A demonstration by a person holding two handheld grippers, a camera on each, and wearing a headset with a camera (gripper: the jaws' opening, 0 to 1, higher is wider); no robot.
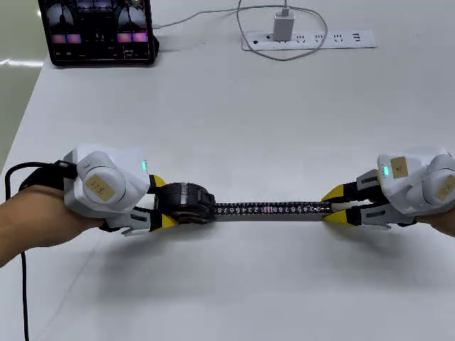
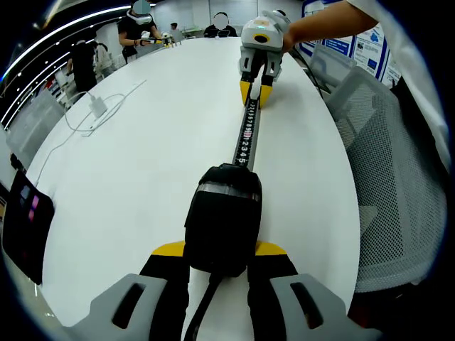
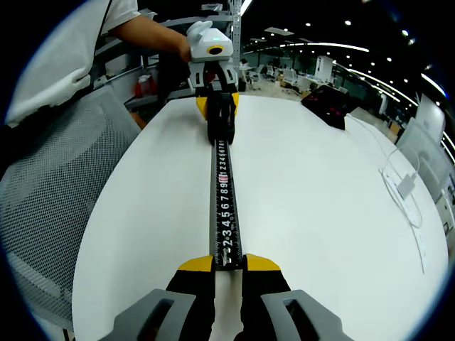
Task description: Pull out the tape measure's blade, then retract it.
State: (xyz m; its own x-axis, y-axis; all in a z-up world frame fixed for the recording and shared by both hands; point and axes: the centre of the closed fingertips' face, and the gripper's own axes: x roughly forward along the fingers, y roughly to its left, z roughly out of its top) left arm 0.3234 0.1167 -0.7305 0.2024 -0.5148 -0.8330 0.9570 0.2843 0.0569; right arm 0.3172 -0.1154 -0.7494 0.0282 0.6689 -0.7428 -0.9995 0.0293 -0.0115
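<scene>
Where the white table spans the head view, a dark tablet stands at its far left and a white power strip with a plugged-in charger lies at its far right. Nearer the person, the left gripper and the right gripper face each other, well apart. The left gripper's fingers are clenched on the black case of the tape measure, low at the table's surface. The blade is drawn out flat along the table, numerals up, running from the case to the right gripper. The right gripper's yellow-tipped fingers are pinched together on the blade's free end.
</scene>
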